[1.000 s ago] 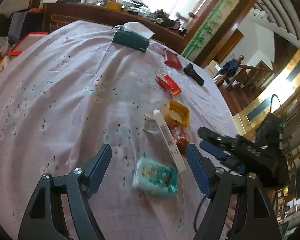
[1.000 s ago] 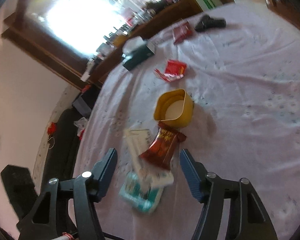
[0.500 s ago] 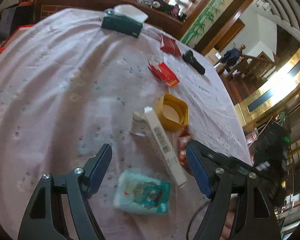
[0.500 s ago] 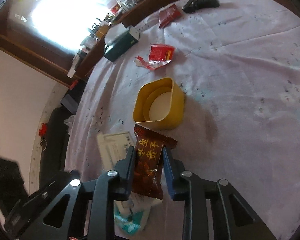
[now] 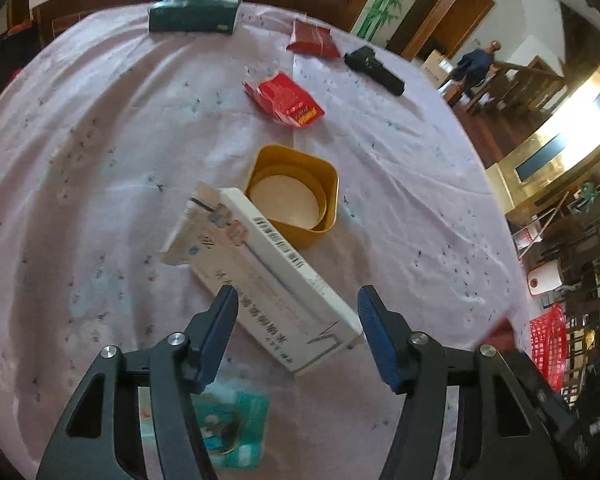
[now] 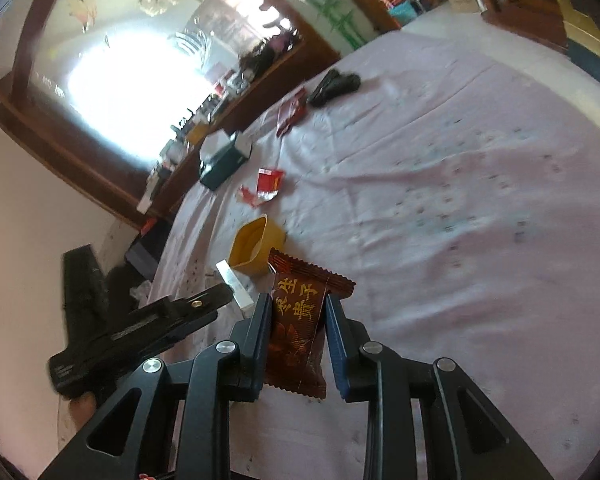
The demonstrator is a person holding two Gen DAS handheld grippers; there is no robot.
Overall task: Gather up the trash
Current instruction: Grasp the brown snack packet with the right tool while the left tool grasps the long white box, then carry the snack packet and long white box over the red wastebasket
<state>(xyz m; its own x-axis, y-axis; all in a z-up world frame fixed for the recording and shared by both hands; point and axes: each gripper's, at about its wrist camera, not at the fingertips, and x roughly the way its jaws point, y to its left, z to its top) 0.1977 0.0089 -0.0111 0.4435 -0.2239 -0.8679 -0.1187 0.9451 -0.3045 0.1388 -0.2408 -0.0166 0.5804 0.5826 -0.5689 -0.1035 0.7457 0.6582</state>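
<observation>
White carton (image 5: 274,284) is seen lying diagonally between the left tool's (image 5: 294,322) closing, not-yet-touching jaws, long axis running ahead toward yellow tub (image 5: 294,194). Brown wrapper (image 6: 298,330) is clamped in right tool (image 6: 296,334), lifted off counter (image 6: 460,208).

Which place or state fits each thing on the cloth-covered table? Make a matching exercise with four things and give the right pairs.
Things:
1. brown snack packet
2. long white box
3. yellow container
4. dark green tissue box

Places or states:
A. at the far edge of the table, white tissue sticking out on top
B. clamped in the right hand-held gripper, off the cloth
C. open on top, near the middle of the table
D. its near end between the jaws of the left hand-held gripper, pads not yet on it

Pairs: 1-B, 2-D, 3-C, 4-A
</observation>
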